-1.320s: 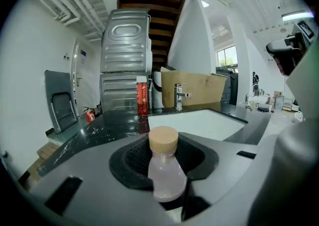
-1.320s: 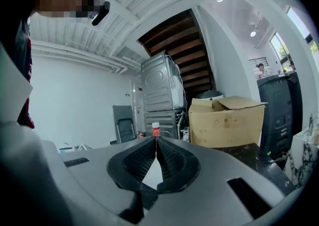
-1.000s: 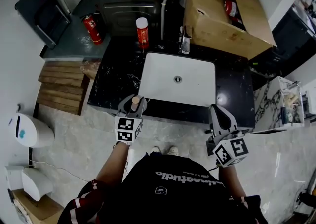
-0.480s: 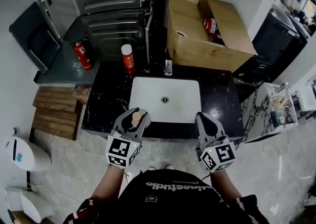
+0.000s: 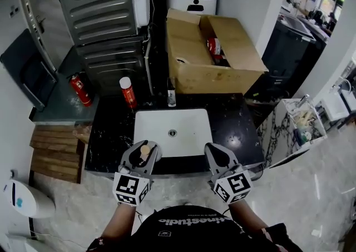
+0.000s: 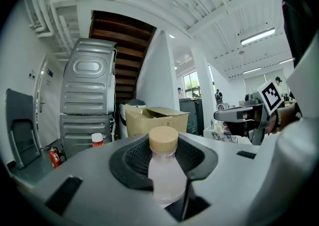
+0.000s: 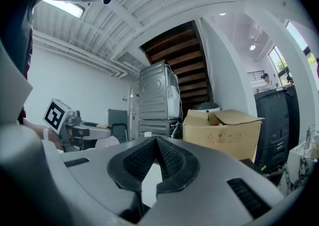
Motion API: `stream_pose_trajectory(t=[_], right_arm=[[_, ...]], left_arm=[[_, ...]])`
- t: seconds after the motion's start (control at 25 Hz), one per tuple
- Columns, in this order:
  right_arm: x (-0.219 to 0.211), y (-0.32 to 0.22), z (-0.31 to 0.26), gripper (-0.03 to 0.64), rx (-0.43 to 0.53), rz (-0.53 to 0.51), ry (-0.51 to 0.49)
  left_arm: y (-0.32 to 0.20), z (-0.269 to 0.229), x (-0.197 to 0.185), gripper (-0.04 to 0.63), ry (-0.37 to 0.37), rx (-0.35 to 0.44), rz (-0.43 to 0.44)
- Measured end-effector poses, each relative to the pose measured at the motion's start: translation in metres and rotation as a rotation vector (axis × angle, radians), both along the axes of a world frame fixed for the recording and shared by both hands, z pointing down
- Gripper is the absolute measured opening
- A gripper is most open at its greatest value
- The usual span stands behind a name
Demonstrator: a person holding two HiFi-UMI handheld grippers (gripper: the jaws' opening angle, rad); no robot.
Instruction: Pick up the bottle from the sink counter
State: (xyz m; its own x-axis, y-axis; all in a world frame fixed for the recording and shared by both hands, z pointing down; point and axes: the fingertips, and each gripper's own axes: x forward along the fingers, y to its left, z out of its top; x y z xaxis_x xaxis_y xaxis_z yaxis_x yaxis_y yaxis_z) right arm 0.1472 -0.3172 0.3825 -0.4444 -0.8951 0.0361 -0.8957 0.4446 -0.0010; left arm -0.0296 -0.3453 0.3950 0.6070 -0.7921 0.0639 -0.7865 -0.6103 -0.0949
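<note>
Your left gripper (image 5: pixel 143 148) stays clamped on the bottle (image 6: pixel 163 172), cap up. Over the last 1 second you have drawn back, so the bottle now hangs at the near edge of the counter (image 5: pixel 111 134), beside the sink (image 5: pixel 189 127). The pick-up looks done. Your right gripper (image 5: pixel 213 149) is pinched together, empty.

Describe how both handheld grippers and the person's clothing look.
The left gripper and right gripper match: pale grey, rounded plastic bodies that taper into two jaws lined with ribbed black pads. Each carries a white cube printed with black square markers at its rear. No cables show. The person wears a black top with white lettering; the sleeves are barely in view.
</note>
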Motion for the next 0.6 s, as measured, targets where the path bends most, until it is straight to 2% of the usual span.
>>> stream_pose_trajectory(t=[0.6], right_arm=[[-0.0026, 0.0025, -0.0012, 0.037, 0.016, 0.002, -0.006]], left_arm=[[-0.0022, -0.0087, -0.002, 0.135, 0.01, 0.012, 0.002]])
